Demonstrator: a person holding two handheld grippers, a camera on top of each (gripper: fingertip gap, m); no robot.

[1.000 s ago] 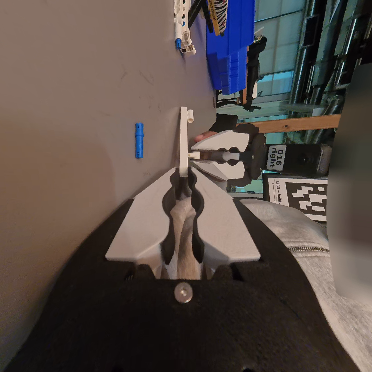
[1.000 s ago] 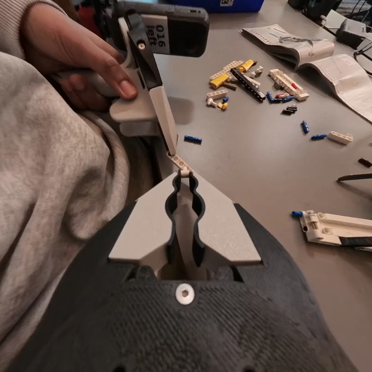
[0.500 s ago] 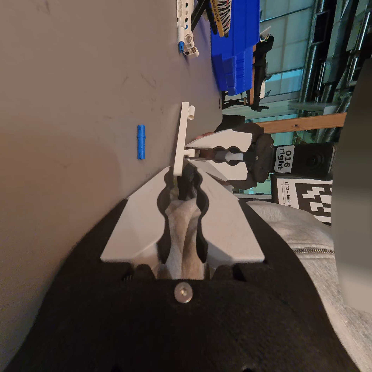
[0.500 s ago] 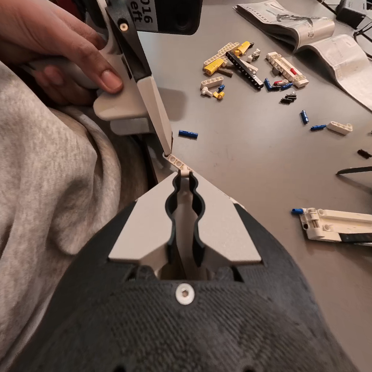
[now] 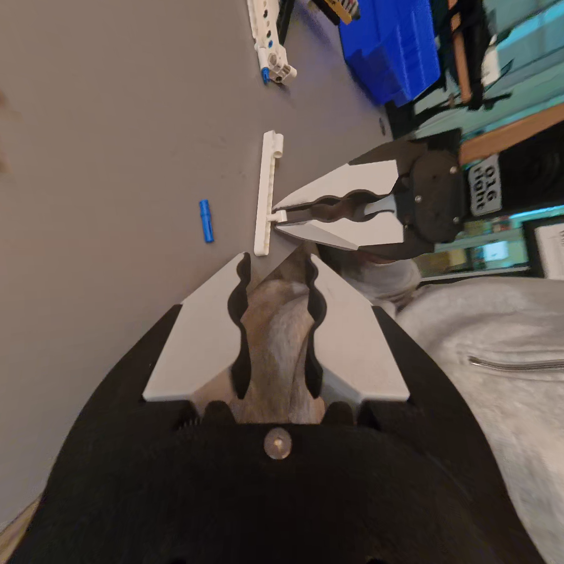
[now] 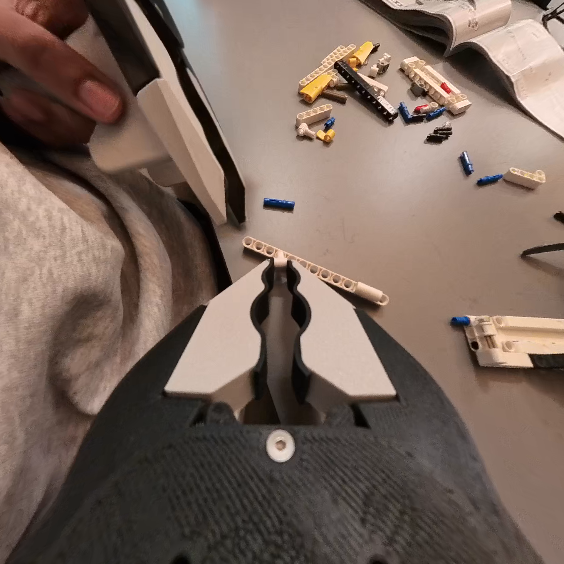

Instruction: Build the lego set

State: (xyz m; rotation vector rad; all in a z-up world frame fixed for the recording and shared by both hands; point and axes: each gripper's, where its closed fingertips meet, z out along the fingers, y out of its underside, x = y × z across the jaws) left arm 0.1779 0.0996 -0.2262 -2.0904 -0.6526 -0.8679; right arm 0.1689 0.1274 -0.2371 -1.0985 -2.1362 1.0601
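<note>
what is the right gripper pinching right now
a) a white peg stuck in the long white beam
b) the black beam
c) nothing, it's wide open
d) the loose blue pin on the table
a: the right gripper is shut on a short white peg that juts from the side of the long white beam; the left gripper is open and clear of it.

I see a grey table (image 6: 351, 189) under everything. Ahead and right of my right gripper, open paper booklets (image 6: 500, 45) lie at the far edge. Ahead and right of my left gripper sits a blue bin (image 5: 393, 52). Grey sweatshirt fabric (image 6: 61, 259) bunches close on the near side.
</note>
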